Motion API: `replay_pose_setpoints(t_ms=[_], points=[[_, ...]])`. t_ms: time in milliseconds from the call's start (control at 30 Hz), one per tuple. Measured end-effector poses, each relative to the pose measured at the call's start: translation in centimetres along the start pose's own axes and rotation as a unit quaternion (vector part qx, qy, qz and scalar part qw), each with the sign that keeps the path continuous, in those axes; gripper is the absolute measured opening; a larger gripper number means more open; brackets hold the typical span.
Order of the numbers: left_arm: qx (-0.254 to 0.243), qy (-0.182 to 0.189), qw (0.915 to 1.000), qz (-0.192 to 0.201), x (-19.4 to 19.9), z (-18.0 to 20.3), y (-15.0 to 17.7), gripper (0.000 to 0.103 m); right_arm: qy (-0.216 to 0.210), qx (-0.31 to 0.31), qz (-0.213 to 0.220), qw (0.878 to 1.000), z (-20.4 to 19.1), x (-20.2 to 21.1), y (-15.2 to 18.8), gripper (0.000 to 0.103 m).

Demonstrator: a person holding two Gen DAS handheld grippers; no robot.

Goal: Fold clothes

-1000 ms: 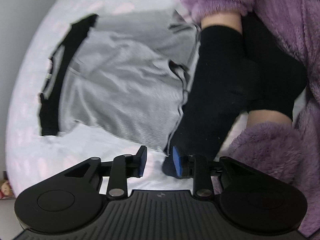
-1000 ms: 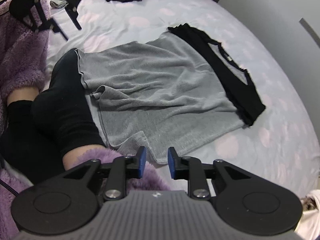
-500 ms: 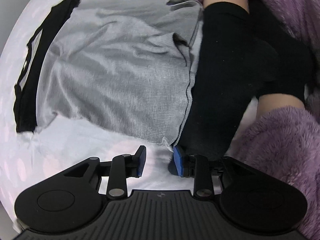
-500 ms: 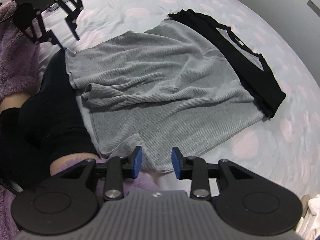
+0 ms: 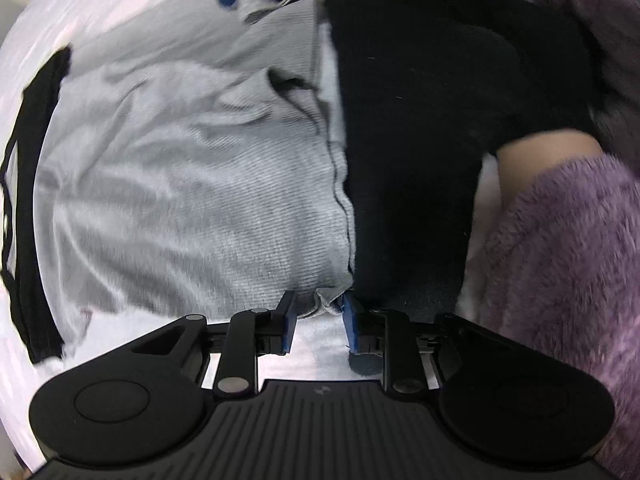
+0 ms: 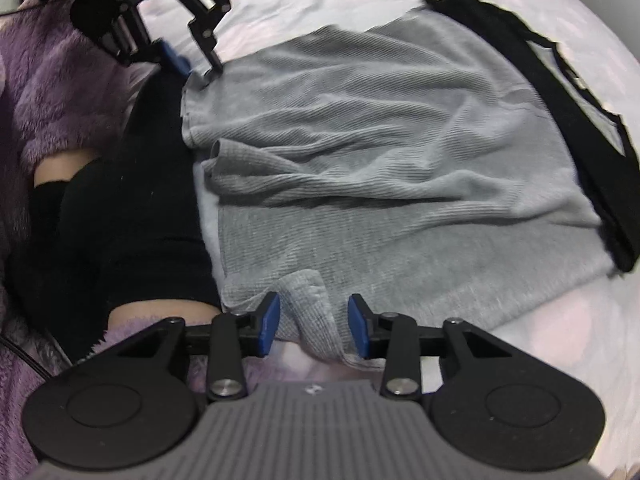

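A grey ribbed top [image 5: 192, 184] [image 6: 380, 152] with a black neck band [image 6: 580, 100] lies spread on the bed, its hem toward me. My left gripper [image 5: 318, 322] points down at one hem corner. Its jaws are closing, with the corner's tip between the blue pads and a gap still showing. In the right wrist view the left gripper [image 6: 196, 68] stands over that same corner. My right gripper [image 6: 314, 324] is at the other hem corner. Its jaws are opening, and a raised fold of grey cloth lies loose between them.
The person's legs in black socks [image 5: 420, 120] [image 6: 120, 200] and fluffy purple trousers [image 5: 560, 260] lie right along the hem. The pale, pink-dotted sheet [image 6: 560, 340] extends beyond the top on all other sides.
Both grippers have sunk toward the hem, and each now has a hem corner between its fingers. The right jaws have spread wider. The left gripper has rolled and its jaws have narrowed slightly.
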State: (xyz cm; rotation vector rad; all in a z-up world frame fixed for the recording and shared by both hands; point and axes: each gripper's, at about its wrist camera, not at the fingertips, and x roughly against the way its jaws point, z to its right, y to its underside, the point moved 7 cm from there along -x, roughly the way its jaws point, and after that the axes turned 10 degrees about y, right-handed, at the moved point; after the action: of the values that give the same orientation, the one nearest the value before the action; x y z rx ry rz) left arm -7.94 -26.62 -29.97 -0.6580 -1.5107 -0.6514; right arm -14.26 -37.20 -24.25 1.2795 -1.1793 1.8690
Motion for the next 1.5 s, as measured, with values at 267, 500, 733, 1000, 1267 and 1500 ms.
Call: replay_pose_setpoints(t_ms=[267, 500, 733, 1000, 1267, 1500], points=[[-0.091, 0.008, 0.9953, -0.031, -0.8, 1.4, -0.2, 0.009, 0.012, -0.004, 0.024, 1.0, -0.5, 0.7, 0.5, 0.01], [0.004, 0.006, 1.0, -0.003, 0.0, 0.8, 0.2, 0.006, 0.075, -0.108, 0.086, 0.988, 2.4, 4.8, 1.7, 0.009], [0.191, -0.041, 0.9791, 0.057, 4.4, -0.9, 3.2, 0.004, 0.147, -0.171, 0.129, 0.966, 3.9, 9.1, 4.3, 0.009], [0.318, -0.14, 0.9283, 0.132, 12.6, -2.6, 5.7, 0.003, 0.221, -0.234, 0.19, 0.928, 4.7, 14.5, 6.7, 0.008], [0.325, -0.212, 0.9088, 0.153, 18.4, -1.0, 4.8, 0.003, 0.269, -0.241, 0.241, 0.901, 4.4, 19.2, 6.9, 0.007], [0.322, -0.264, 0.8945, 0.162, 20.6, 1.5, 4.2, 0.003, 0.301, -0.238, 0.263, 0.885, 3.1, 21.7, 7.0, 0.006]])
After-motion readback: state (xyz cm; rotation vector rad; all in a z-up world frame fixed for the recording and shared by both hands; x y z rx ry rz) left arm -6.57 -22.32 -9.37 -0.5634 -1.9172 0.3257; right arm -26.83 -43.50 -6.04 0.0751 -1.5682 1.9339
